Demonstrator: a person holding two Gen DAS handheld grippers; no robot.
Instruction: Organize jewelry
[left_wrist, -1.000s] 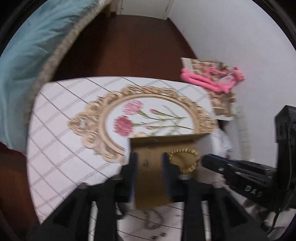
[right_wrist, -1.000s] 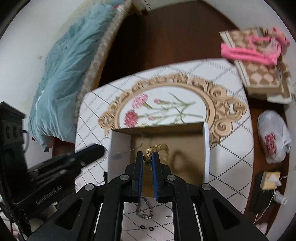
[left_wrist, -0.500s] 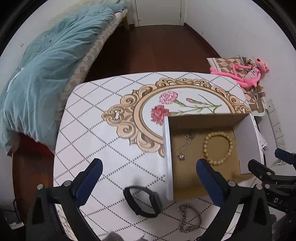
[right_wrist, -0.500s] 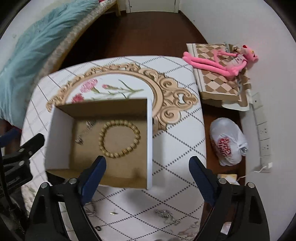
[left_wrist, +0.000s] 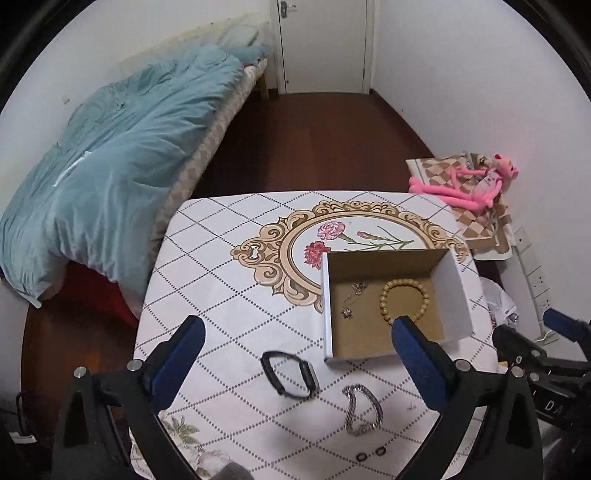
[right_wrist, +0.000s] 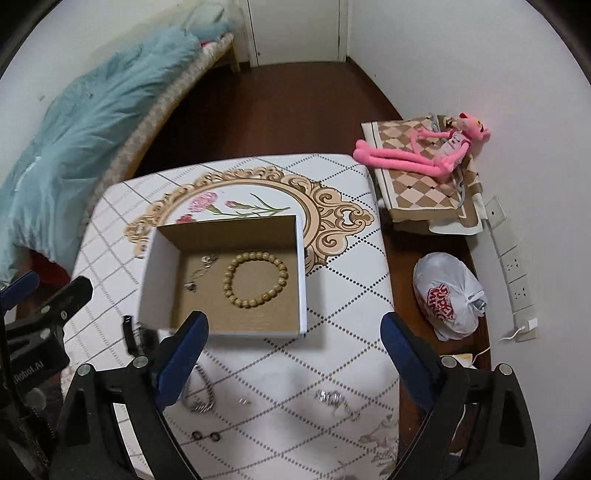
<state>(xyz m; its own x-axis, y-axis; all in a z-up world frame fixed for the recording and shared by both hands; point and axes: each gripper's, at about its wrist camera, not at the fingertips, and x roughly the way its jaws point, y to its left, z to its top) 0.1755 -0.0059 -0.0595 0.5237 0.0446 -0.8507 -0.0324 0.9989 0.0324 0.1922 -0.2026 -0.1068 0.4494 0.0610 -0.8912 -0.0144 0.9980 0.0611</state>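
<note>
With both the left gripper (left_wrist: 298, 359) and right gripper (right_wrist: 294, 345) spread empty, you approach the near silver chain bracelet (left_wrist: 361, 409) squarely, pinching one side.

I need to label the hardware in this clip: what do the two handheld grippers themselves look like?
The left gripper and the right gripper look alike: black angular two-arm frames with round silver screw heads, ending in flat blue pads. White lettering is printed on each body, partly cut off and mirrored in the right wrist view. No hand or sleeve shows.
</note>
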